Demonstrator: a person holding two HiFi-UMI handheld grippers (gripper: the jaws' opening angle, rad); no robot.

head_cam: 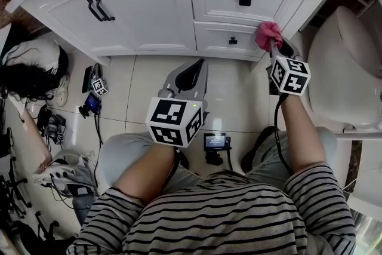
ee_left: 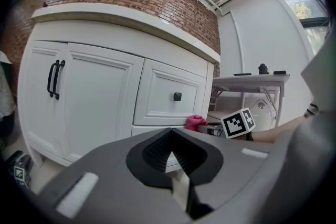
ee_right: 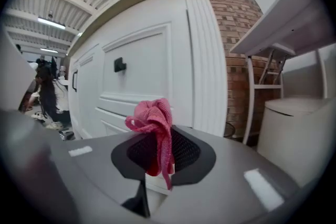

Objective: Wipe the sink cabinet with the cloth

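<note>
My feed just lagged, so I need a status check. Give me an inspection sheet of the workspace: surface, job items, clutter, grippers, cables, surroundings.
Surface: white sink cabinet front; no stain or wet streak visible.
Job's things: pink cloth, bunched, by the right end of the lower drawer; whether it touches the cabinet cannot be told.
Clutter: small black device on the floor, mid-frame in the head view; marker cube among gear at left.
Grippers: left gripper shut, empty, short of the cabinet; right gripper shut on the cloth.
Cables: black cable trailing from the right gripper; loose cables on the floor at left.
Surroundings: toilet at right; a person at far left.
</note>
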